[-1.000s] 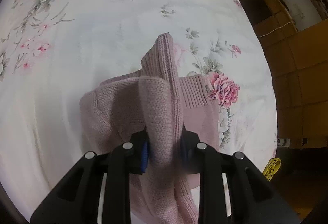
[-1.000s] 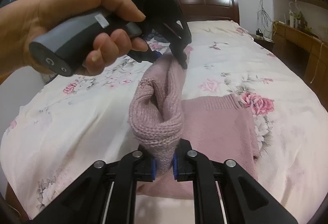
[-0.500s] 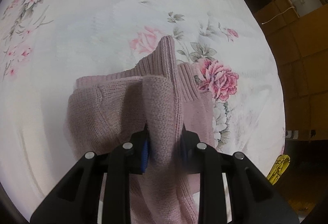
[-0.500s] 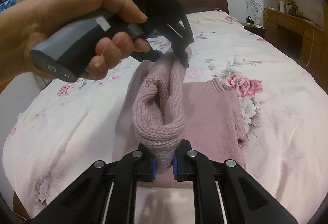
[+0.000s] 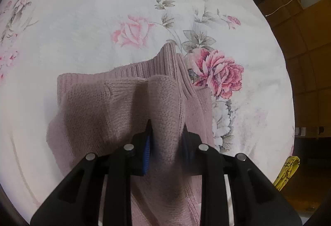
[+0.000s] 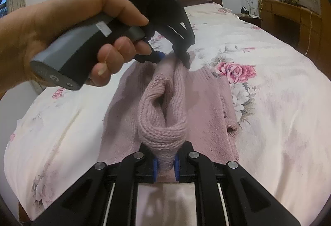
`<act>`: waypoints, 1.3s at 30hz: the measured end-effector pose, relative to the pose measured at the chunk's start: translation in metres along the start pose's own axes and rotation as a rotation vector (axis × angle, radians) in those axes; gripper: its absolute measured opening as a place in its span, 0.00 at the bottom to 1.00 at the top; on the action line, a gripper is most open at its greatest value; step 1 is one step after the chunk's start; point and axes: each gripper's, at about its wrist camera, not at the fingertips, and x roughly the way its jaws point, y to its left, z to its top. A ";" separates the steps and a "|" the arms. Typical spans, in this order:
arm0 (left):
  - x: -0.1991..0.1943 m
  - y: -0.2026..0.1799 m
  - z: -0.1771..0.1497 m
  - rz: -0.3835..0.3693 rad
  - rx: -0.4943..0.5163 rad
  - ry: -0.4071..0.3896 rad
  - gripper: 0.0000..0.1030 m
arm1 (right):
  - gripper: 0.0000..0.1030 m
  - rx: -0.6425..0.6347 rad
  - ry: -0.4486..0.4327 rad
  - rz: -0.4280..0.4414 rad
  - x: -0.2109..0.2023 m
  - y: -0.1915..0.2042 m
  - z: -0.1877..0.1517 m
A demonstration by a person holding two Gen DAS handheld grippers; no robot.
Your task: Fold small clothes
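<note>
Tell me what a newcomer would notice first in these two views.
A pink knit sweater fills the middle of both views, one bunched edge raised off the floral bedsheet between two tools. The right tool pinches its near end, and the left tool, held by a hand at upper left, clamps the far end.

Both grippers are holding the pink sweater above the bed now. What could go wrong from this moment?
1. The right gripper pinches only a small bunch of the pink sweater; the thick knit might slip out.
2. The fold held by the left gripper sags between the two grips, so it may land crooked or creased on the bedsheet.
</note>
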 end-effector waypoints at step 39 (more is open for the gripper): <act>0.006 -0.037 -0.020 -0.199 0.055 -0.262 0.56 | 0.31 0.525 0.202 0.388 0.037 -0.130 -0.031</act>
